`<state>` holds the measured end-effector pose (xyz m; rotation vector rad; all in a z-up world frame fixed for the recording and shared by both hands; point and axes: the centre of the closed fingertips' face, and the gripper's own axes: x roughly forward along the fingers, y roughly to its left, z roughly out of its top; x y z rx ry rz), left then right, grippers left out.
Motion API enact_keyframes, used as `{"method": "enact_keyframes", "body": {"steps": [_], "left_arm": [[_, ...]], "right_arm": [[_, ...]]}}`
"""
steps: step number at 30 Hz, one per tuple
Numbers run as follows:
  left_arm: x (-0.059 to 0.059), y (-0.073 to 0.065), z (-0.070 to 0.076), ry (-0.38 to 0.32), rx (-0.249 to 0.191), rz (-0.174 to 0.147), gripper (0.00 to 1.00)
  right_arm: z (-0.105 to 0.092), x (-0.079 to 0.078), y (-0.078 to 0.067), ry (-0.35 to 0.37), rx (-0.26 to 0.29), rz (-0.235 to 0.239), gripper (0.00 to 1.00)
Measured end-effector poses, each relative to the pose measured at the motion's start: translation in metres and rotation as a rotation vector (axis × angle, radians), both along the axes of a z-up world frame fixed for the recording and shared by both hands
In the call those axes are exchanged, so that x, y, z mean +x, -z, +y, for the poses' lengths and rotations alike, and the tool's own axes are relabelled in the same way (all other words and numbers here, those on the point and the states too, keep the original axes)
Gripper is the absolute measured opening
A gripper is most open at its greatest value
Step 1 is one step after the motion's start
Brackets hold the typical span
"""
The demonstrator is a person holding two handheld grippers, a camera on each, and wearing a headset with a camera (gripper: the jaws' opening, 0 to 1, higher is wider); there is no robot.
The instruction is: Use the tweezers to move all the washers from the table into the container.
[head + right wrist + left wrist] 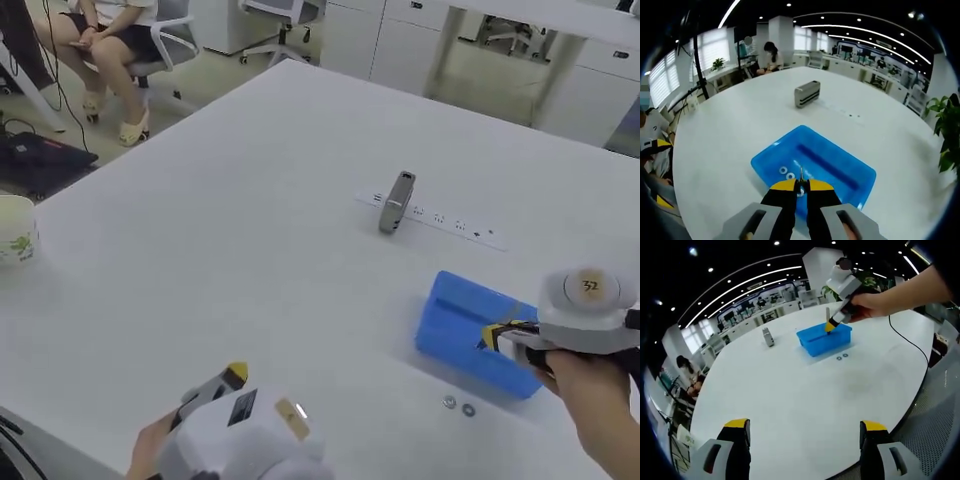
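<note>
The white desk [250,250] stands in an open, strip-lit office. The right gripper view shows two steel washers [783,170] inside the blue rectangular plastic container [840,175]. The head view shows two more washers [449,403] on the desk just beside the container. The right tongs [801,185], narrow, hold thin metal tweezers [801,173] over the container. The left tongs [805,427] stand wide, well apart from it.

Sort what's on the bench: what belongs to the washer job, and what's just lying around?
Job:
- tweezers, clamped in the right gripper
- blue container, washers inside
- two washers on the table

Lying about:
- grey box
- power strip
- paper cup
- left gripper, open and holding nothing
</note>
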<state>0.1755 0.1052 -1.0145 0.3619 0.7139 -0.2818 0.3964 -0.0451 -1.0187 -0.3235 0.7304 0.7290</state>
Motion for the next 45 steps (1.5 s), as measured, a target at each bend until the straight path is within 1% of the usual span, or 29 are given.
{"method": "enact_keyframes", "body": {"steps": [7, 8, 9, 13, 15, 19, 21, 26, 28, 30, 32, 33, 35, 38, 45], "left_arm": [[0.000, -0.001, 0.001, -0.004, 0.004, -0.005, 0.91], [0.000, -0.002, 0.001, -0.005, 0.003, -0.008, 0.91], [0.000, -0.002, 0.001, -0.006, 0.000, -0.007, 0.91], [0.000, -0.003, 0.000, -0.006, -0.007, -0.013, 0.92], [0.000, -0.002, 0.001, -0.007, -0.004, -0.007, 0.92], [0.000, -0.002, 0.001, -0.007, -0.005, -0.008, 0.92], [0.000, -0.002, 0.000, -0.006, -0.007, -0.010, 0.92], [0.000, -0.001, 0.000, -0.002, -0.003, -0.004, 0.92], [0.000, -0.001, -0.001, 0.002, -0.001, -0.006, 0.92], [0.000, -0.002, -0.001, 0.003, -0.001, -0.008, 0.92], [0.001, -0.003, 0.000, -0.003, -0.003, -0.018, 0.92], [0.001, -0.004, 0.000, -0.006, -0.011, -0.020, 0.91], [0.000, -0.003, 0.000, -0.007, -0.015, -0.014, 0.91], [0.001, -0.004, 0.000, -0.006, -0.016, -0.022, 0.91], [0.001, -0.004, -0.001, -0.001, -0.014, -0.020, 0.91]], "right_arm": [[-0.001, -0.001, 0.007, -0.002, -0.015, 0.012, 0.03], [0.000, 0.000, 0.006, -0.001, -0.005, 0.001, 0.03], [0.000, 0.000, 0.006, 0.001, -0.009, 0.010, 0.03], [0.001, 0.001, 0.006, -0.002, -0.010, 0.009, 0.03], [0.001, 0.000, 0.006, -0.001, -0.008, 0.009, 0.03], [0.001, -0.001, 0.006, -0.001, -0.008, 0.011, 0.03], [0.001, -0.001, 0.003, 0.011, 0.012, 0.014, 0.03], [0.001, -0.001, -0.004, 0.018, 0.027, 0.002, 0.03], [0.002, -0.002, -0.010, 0.024, 0.056, -0.001, 0.04], [0.002, -0.003, -0.013, 0.025, 0.059, -0.005, 0.04], [0.001, -0.003, -0.017, 0.018, 0.058, -0.012, 0.03], [0.001, -0.004, -0.019, 0.012, 0.054, -0.018, 0.03], [0.001, -0.005, -0.023, 0.008, 0.055, -0.024, 0.03], [0.000, -0.006, -0.030, 0.000, 0.057, -0.038, 0.03], [-0.001, -0.010, -0.045, -0.014, 0.073, -0.067, 0.03]]}}
